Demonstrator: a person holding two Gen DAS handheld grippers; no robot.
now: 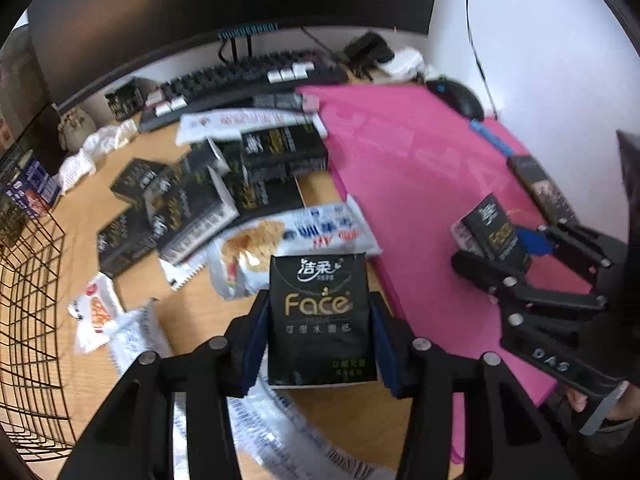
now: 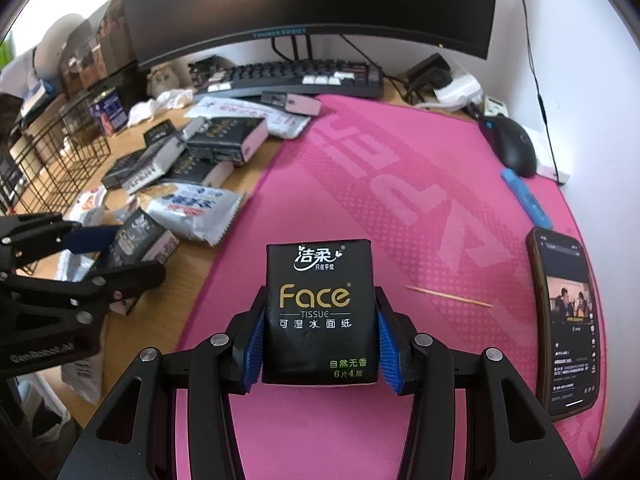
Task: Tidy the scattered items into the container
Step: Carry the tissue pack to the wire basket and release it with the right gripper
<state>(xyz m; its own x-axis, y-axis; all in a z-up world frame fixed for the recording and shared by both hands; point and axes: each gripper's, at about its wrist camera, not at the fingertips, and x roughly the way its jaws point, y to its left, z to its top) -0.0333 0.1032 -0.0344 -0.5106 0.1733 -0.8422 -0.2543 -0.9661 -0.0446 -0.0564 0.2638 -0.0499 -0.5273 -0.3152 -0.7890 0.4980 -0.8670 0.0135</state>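
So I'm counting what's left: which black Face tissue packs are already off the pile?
Two: one in the left claw above the wooden desk, one in the right claw above the pink mat.

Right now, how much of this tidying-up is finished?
Hardly any, as far as these views show. The black wire basket shows nothing inside where visible. In hand: the left gripper and the right gripper each have a black "Face" tissue pack between their blue pads. Left: the heap of black tissue packs and white snack packets on the wooden desk.
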